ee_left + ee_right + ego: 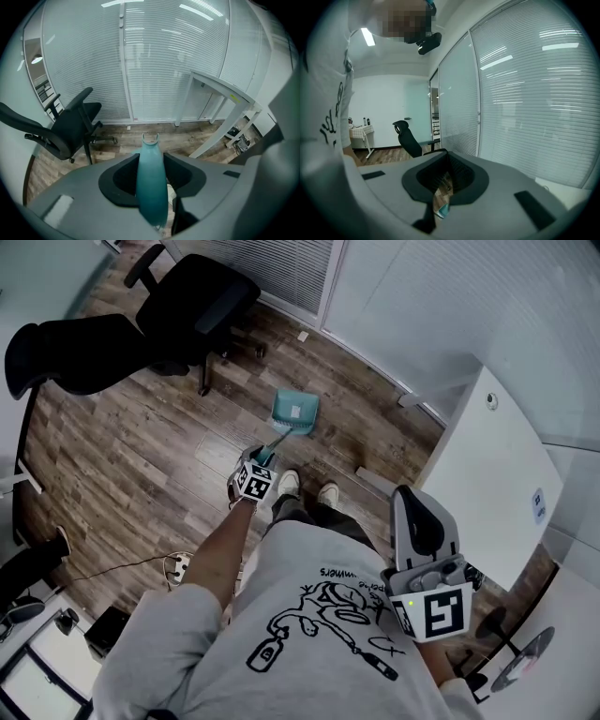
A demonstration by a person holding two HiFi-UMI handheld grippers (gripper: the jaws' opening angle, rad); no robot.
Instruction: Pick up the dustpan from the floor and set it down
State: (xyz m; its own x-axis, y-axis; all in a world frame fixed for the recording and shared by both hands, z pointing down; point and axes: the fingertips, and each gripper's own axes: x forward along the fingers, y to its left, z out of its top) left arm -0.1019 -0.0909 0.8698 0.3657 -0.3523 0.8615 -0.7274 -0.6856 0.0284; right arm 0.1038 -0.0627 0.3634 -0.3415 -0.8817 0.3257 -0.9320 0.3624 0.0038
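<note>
The teal dustpan (295, 413) rests on the wooden floor in front of the person's shoes (307, 487), its pan toward the glass wall. Its long handle (151, 183) runs up between the jaws of my left gripper (265, 457), which points steeply down at it. In the left gripper view my left gripper (151, 190) has the handle centred, with a slim gap beside it, so the jaws stand open around it. My right gripper (417, 514) is held up by the person's right side, far from the dustpan, shut and empty (440, 197).
A black office chair (187, 306) stands beyond the dustpan to the left. A white desk (487, 484) stands at the right beside the blind-covered glass wall. A power strip with a cable (178, 565) lies on the floor at the near left.
</note>
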